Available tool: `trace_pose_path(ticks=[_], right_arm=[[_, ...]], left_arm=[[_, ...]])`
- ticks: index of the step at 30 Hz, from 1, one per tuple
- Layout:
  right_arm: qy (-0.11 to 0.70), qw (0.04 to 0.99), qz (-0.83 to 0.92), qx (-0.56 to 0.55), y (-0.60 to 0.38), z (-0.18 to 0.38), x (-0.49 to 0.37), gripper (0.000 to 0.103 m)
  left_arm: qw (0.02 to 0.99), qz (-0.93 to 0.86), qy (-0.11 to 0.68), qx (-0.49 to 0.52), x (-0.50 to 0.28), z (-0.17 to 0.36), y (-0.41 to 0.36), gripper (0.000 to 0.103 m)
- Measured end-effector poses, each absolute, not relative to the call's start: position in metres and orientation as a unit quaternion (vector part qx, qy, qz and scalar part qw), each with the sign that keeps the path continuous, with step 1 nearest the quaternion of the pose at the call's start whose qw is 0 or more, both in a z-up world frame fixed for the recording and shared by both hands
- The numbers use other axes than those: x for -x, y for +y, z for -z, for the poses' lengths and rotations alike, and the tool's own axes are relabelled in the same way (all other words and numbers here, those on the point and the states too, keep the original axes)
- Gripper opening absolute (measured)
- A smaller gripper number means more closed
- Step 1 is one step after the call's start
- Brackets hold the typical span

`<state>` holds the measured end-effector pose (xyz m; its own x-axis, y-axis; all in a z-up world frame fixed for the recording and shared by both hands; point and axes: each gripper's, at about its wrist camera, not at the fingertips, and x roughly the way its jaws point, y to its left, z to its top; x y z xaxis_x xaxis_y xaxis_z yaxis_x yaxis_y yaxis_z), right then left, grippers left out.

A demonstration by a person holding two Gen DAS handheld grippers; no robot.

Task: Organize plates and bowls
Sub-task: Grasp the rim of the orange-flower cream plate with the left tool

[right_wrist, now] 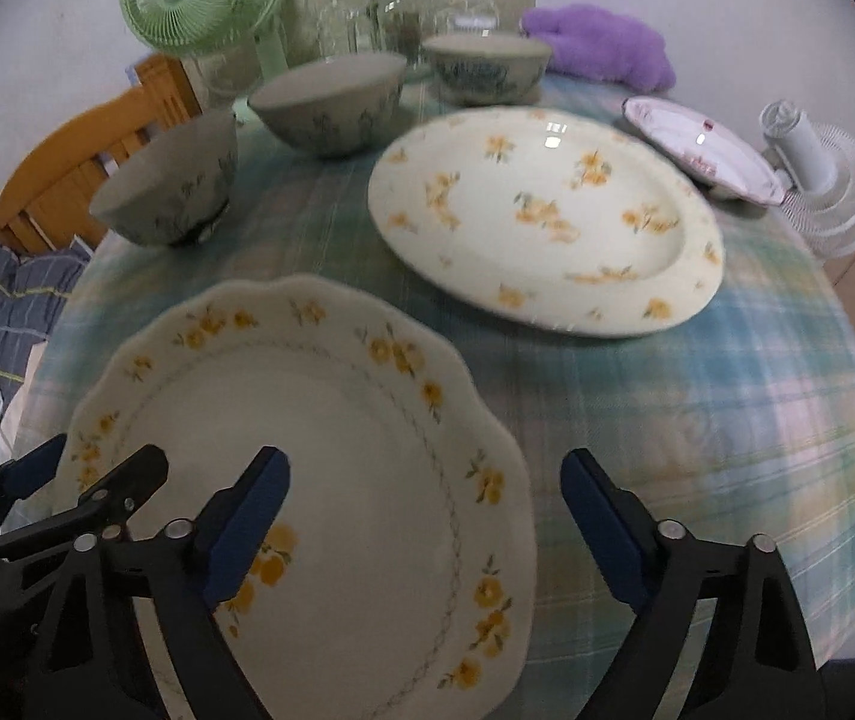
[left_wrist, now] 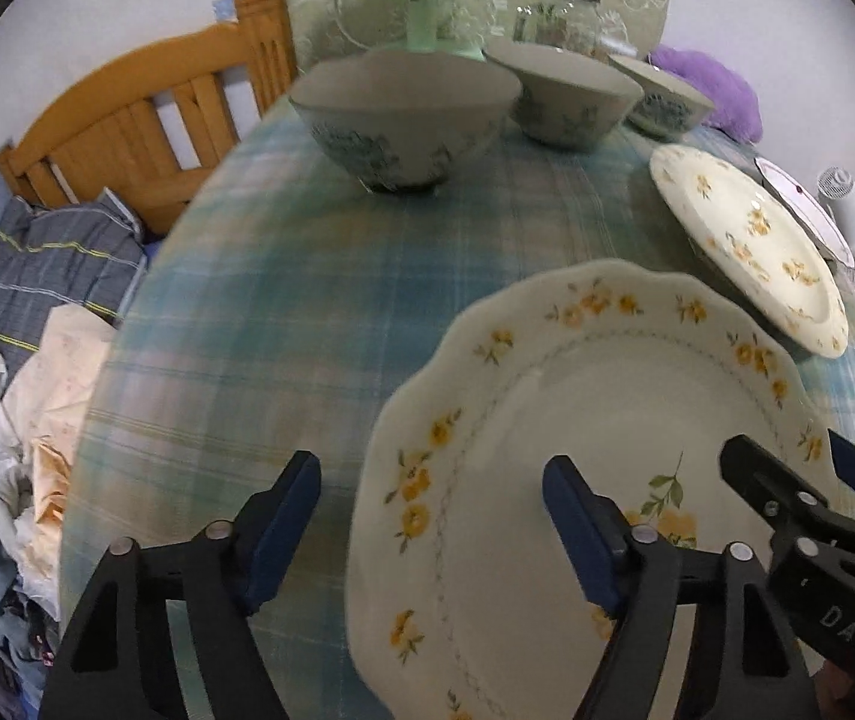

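Approaching: both hand-held grippers hang over the near scalloped cream plate with yellow flowers [right_wrist: 319, 450], one at each side of it.
Left gripper [left_wrist: 433, 516]: released, jaws apart astride the plate's left rim, pads not touching it, nothing held.
Right gripper [right_wrist: 427, 510]: released, jaws apart astride the right rim, nothing held.
Plates: the scalloped one lies nearest; a larger oval cream plate with scattered yellow flowers [right_wrist: 547, 216] sits just behind; a small white plate with a pink rim [right_wrist: 703, 144] lies farther right, all apart on the blue-green plaid tablecloth [right_wrist: 727, 420].
Bowls: three grey-green ceramic bowls with blue floral print [right_wrist: 331, 102] stand separately near the back, unstacked.
Progress: I judge it barely begun; nothing is stacked yet, every piece remains to be gathered.
Writing: white letters "DAS" on the right gripper's black body [left_wrist: 847, 630]; nothing else is readable.
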<state>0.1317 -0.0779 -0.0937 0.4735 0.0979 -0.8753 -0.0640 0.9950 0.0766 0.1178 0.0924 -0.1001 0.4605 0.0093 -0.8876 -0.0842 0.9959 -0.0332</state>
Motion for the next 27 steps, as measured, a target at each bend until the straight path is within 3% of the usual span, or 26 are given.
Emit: trace_pose_path(ticks=[7,8,27], right_arm=[[0.535,0.843,-0.050,-0.029,-0.074,0.106,-0.135,0.074],[0.534,0.844,-0.047,-0.030,-0.073,0.106,-0.134,0.074],[0.523,0.851,0.015,-0.044,-0.099,0.064,-0.131,0.072]], left_arm=[[0.858,-0.004,0.513,0.032,-0.119,0.100,0.088,0.069],[0.858,0.000,0.512,0.032,-0.120,0.099,0.088,0.064],[0.862,0.047,0.504,0.007,-0.135,0.060,0.053,0.065]])
